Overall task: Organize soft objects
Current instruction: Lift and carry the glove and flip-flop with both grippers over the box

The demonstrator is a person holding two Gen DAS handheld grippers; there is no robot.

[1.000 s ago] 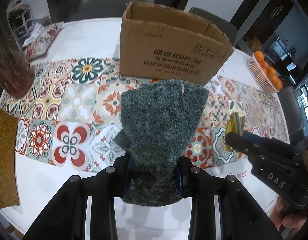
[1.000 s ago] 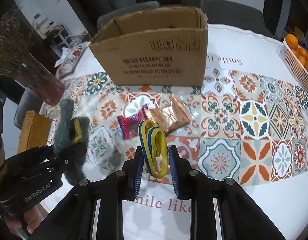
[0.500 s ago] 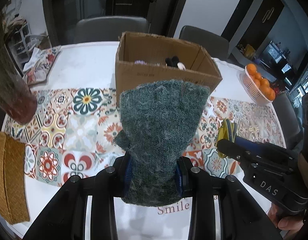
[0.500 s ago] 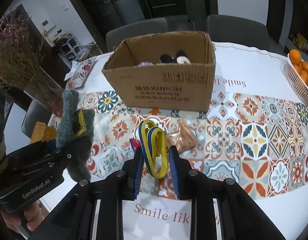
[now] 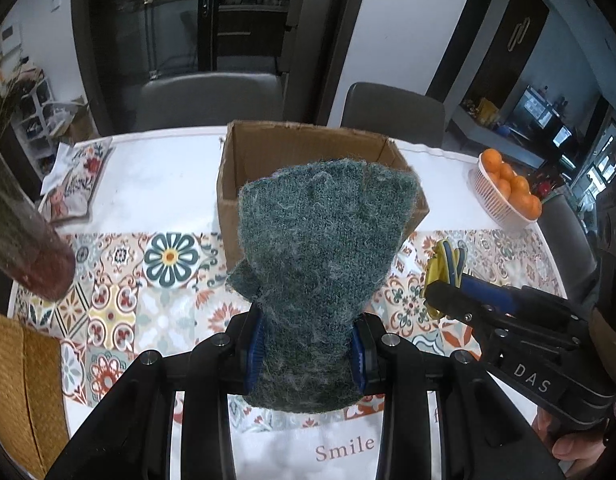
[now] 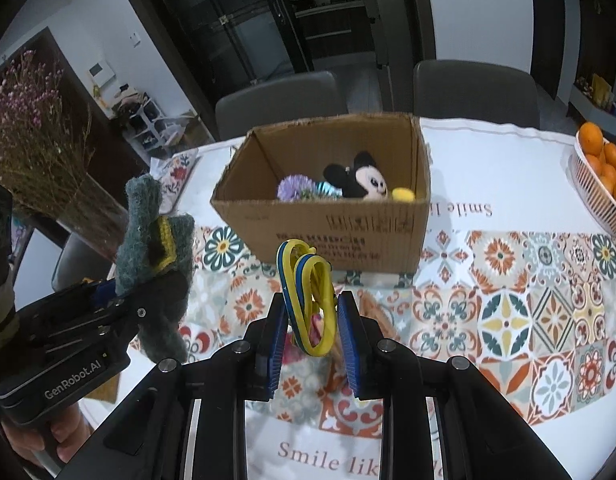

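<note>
L gripper (image 5: 305, 346) clamped the floppy glove (image 5: 322, 240) at its cuff; R gripper (image 6: 312, 338) pinched limp bands (image 6: 308, 296) mid-frame, both light.

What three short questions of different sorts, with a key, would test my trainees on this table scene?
1. True or false: the left gripper holds a green knitted glove.
2. What does the right gripper grip? A) yellow and blue bands B) an orange C) a spoon
3. Fill in: the mouse plush toy lies inside the ____.

Key: 1 true; 2 A; 3 cardboard box.
</note>
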